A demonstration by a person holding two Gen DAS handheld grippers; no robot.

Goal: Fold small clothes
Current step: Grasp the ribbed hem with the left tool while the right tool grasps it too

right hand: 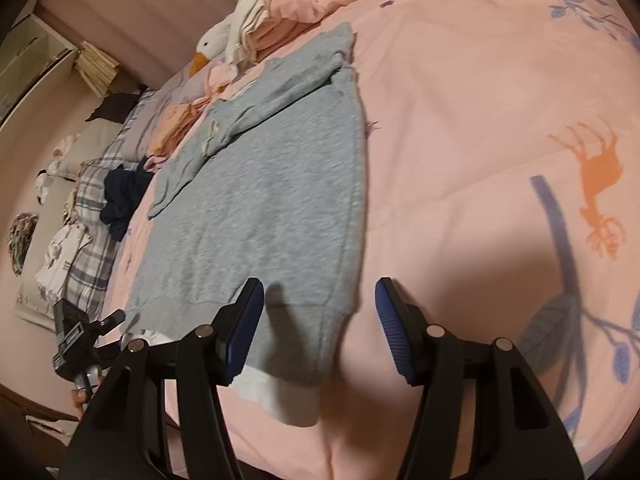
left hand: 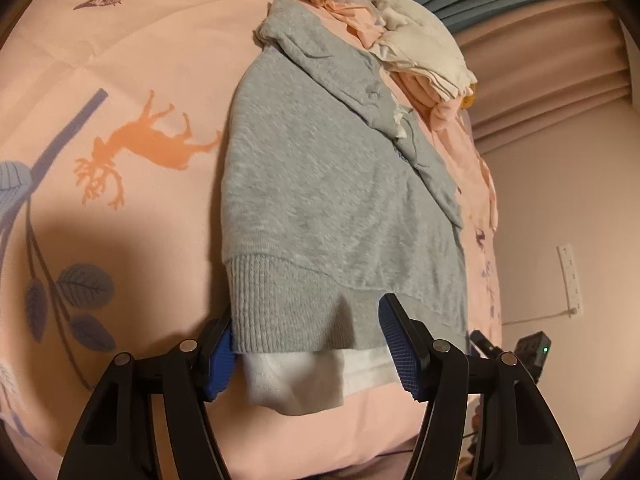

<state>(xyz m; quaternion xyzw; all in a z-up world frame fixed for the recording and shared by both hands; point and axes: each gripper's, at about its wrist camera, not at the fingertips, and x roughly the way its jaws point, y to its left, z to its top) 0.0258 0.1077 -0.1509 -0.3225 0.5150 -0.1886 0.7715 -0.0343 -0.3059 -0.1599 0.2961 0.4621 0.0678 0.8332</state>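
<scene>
A small grey sweater (left hand: 320, 184) with a ribbed hem and a white inner hem (left hand: 296, 380) lies flat on the pink bedspread (left hand: 120, 60), a sleeve folded across it. My left gripper (left hand: 306, 340) is open, its jaws on either side of the hem's near left corner. In the right wrist view the sweater (right hand: 260, 208) runs away from me. My right gripper (right hand: 320, 328) is open, its jaws astride the hem's right corner, just above the cloth. The other gripper (right hand: 80, 344) shows at lower left.
A stack of folded pale clothes (left hand: 424, 60) and a white goose toy (right hand: 216, 40) lie at the far end of the sweater. Plaid pillows with dark clothes (right hand: 120, 196) lie left in the right wrist view. A wall and power strip (left hand: 570, 276) are right.
</scene>
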